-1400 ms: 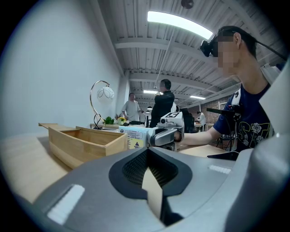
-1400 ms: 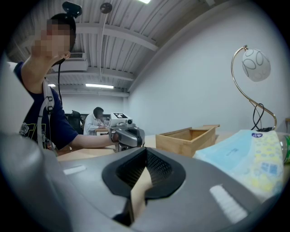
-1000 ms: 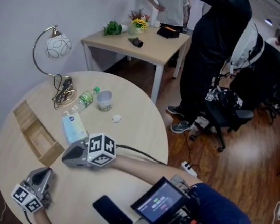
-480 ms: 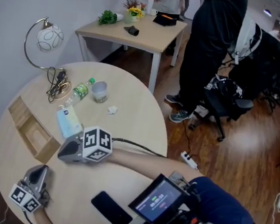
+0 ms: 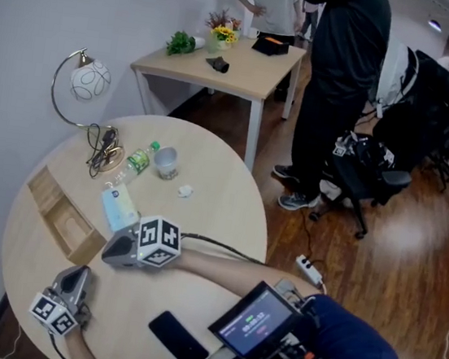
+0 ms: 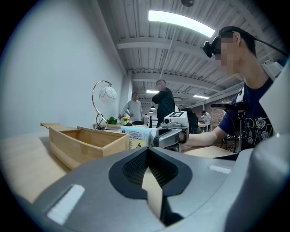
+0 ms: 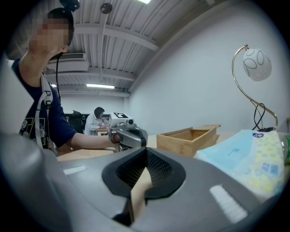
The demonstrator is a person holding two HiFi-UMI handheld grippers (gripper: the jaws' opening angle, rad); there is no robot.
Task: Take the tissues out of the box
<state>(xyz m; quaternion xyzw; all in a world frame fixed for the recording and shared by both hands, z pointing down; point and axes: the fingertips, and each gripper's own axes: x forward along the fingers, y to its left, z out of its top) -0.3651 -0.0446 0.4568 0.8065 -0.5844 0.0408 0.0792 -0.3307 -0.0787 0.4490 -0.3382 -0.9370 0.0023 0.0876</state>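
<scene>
An open wooden box (image 5: 60, 214) stands at the left of the round table (image 5: 221, 207), and its inside looks empty. A light-blue tissue pack (image 5: 118, 206) lies flat on the table just right of the box. My right gripper (image 5: 110, 251) rests close to the pack's near end, shut, with nothing between its jaws. My left gripper (image 5: 76, 276) sits nearer the front edge, also shut and empty. The left gripper view shows the box (image 6: 86, 140), the pack (image 6: 136, 137) and the right gripper (image 6: 170, 136). The right gripper view shows the pack (image 7: 244, 158), the box (image 7: 188, 138) and the left gripper (image 7: 127, 136).
A lamp (image 5: 89, 83) with coiled cable, a lying green bottle (image 5: 135, 159), a cup (image 5: 166, 160) and a crumpled white scrap (image 5: 185, 191) sit at the table's far side. A black phone (image 5: 179, 339) lies near the front. A person (image 5: 336, 82) stands beyond, beside a second table (image 5: 222, 72).
The head view has swayed a little. Both grippers keep their places next to the box and the tissue pack, still shut.
</scene>
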